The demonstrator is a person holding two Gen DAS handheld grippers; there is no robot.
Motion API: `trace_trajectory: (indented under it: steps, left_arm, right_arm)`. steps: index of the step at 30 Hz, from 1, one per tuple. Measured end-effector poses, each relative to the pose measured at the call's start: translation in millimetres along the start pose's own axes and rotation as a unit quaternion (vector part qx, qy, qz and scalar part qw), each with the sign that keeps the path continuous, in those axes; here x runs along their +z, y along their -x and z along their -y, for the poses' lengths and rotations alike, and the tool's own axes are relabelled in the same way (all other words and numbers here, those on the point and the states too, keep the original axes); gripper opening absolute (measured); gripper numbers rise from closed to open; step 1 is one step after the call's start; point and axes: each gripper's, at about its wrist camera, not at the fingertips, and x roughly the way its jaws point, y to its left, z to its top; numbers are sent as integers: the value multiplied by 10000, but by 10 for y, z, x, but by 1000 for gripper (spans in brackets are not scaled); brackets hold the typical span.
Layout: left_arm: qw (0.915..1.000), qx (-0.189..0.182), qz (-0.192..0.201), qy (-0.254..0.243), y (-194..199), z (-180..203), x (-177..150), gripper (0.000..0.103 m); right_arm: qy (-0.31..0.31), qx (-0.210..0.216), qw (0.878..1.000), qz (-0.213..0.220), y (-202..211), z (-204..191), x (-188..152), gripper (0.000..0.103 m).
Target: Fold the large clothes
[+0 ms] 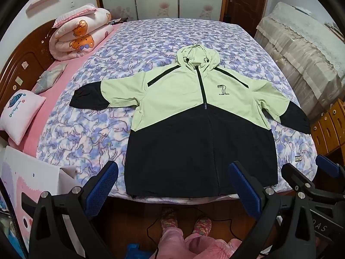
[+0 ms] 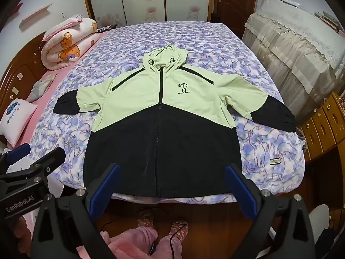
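Observation:
A light green and black hooded jacket [image 1: 194, 116] lies flat, front up and zipped, on the bed, sleeves spread to both sides, hood at the far end. It also shows in the right wrist view [image 2: 163, 116]. My left gripper [image 1: 172, 177] is open and empty, held above the jacket's near hem at the bed's front edge. My right gripper [image 2: 172, 179] is open and empty, also just before the hem. The right gripper shows at the right of the left wrist view [image 1: 310, 168], and the left gripper at the left of the right wrist view [image 2: 36, 151].
The bed has a purple patterned blanket [image 1: 90, 133] over a pink sheet. A rolled quilt [image 1: 82, 36] and pillows [image 1: 19, 112] lie at the left by the headboard. A covered cabinet [image 2: 297, 56] and wooden drawers [image 2: 323, 125] stand at the right. The person's feet [image 2: 161, 222] are on the floor below.

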Motion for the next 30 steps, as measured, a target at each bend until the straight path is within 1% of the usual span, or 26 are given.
trace_trajectory:
  steps: [13,16,19,22,24,28,30]
  left_arm:
    - [10000,-36,-15,43,8,-21,5,101]
    - [10000,-49,-24,56,19,-35,5,101]
    - [9999,-23,-46,129,-7,-83,-33,101]
    - [9996,42,-75,258,10,-84,-102,101]
    - [9993,143,-98,341,10,36,-119,101]
    - [9985,265,-41,476,38,92,-134,101]
    - [9981,341,-13,514,53,144,-144,101]
  right_arm:
    - [15,-20,10000,-23,-4,2,36,98]
    - [21,6,10000,-50,-26,133,-18,98]
    - [22,-16,10000,-48,-30,96,-12,98]
    - [14,-17,10000,-50,-29,100,-10,98]
    - [14,-26,10000,-47,-30,104,-16,98]
    - [99,22,9999,-21,-41,146,-19,98]
    - [196,84,9998,12,-17,261,24,98]
